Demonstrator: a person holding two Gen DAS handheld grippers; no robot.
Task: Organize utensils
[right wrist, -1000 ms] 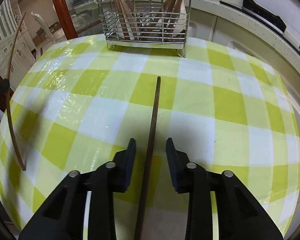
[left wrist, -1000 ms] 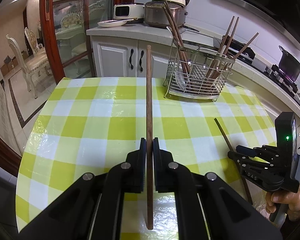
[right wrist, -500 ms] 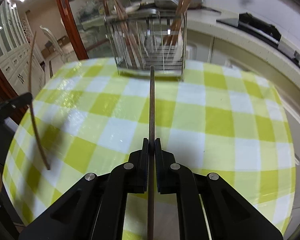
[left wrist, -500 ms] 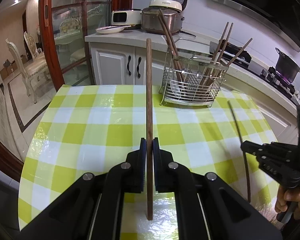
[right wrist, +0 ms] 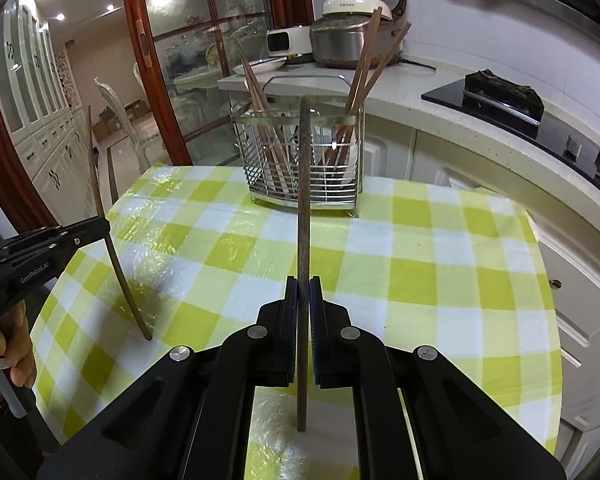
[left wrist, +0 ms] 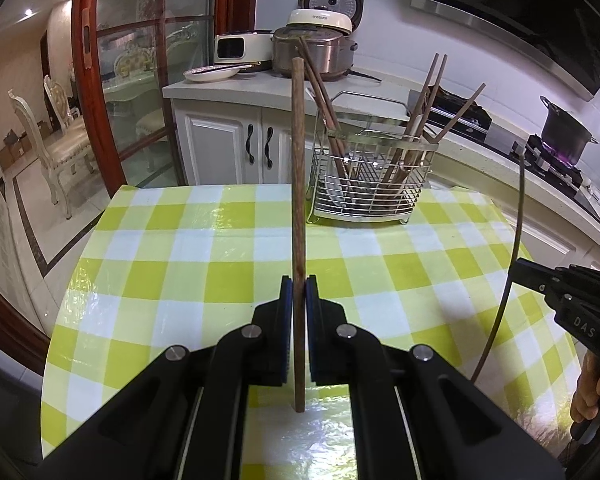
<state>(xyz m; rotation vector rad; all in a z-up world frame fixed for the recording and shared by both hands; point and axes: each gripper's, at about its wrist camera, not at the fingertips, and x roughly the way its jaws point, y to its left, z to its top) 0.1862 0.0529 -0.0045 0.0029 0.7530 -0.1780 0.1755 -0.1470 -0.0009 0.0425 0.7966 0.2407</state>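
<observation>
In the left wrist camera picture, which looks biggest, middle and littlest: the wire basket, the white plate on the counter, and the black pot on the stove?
1. wire basket, clearly biggest.
2. white plate.
3. black pot.
The plate and pot look close in size, and both sit farther away than the basket, so their order is unsure.

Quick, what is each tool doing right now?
Left tool: closed on a chopstick.
Right tool: closed on another chopstick.

table: yellow-green checked cloth point(left wrist: 188, 248) | counter: rice cooker point(left wrist: 314, 54), white appliance point(left wrist: 240, 46), plate point(left wrist: 212, 73) | stove: black pot point(left wrist: 566, 134), burner lit | left: glass door point(left wrist: 140, 92), dining chair point(left wrist: 56, 148)
</observation>
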